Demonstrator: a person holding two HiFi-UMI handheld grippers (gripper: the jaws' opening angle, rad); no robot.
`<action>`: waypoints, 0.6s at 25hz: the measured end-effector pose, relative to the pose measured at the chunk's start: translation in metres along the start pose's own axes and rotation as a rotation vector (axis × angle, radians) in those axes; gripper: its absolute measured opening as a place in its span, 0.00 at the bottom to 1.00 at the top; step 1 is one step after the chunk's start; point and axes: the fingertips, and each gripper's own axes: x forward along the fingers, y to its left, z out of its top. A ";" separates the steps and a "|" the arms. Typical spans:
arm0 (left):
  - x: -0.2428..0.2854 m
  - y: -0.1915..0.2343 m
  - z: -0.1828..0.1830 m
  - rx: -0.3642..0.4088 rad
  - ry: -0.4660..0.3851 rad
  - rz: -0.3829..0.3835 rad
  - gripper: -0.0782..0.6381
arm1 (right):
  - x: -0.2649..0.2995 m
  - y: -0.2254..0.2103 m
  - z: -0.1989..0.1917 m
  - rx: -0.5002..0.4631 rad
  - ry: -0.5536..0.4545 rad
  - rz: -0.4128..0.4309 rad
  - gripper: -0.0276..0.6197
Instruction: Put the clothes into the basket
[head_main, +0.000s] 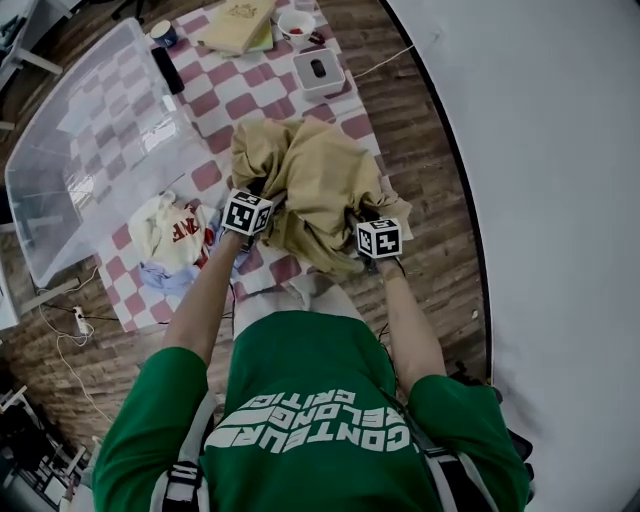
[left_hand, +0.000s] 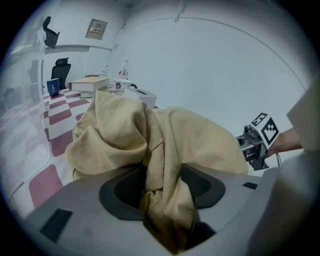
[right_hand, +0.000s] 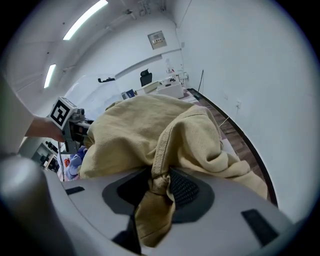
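Observation:
A crumpled tan garment (head_main: 315, 185) lies bunched on the red-and-white checked table (head_main: 250, 95). My left gripper (head_main: 268, 198) is shut on a fold at its near left side, and the cloth (left_hand: 150, 145) is pinched between the pads at the left gripper (left_hand: 167, 195). My right gripper (head_main: 362, 214) is shut on a seam at the near right side. That seam of the garment (right_hand: 150, 130) runs down between the right gripper (right_hand: 160, 190) pads. The clear plastic basket (head_main: 40, 235) stands at the table's left and holds no clothes.
A white garment with red print (head_main: 170, 232) lies on pale blue cloth (head_main: 170, 277) left of my left arm. At the far end are a book (head_main: 238, 25), a white cup (head_main: 296, 22), a grey box (head_main: 318, 70) and a dark bar (head_main: 167, 70). A white wall (head_main: 540, 200) curves close on the right.

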 end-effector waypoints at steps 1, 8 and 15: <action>-0.001 -0.003 0.001 -0.022 -0.009 -0.009 0.41 | 0.000 0.001 0.000 0.001 0.003 0.008 0.25; -0.004 -0.036 0.014 -0.210 -0.062 -0.117 0.20 | -0.006 0.009 0.012 0.088 -0.069 0.081 0.21; -0.010 -0.091 0.034 -0.196 -0.130 -0.221 0.20 | -0.018 0.028 0.040 0.117 -0.155 0.181 0.18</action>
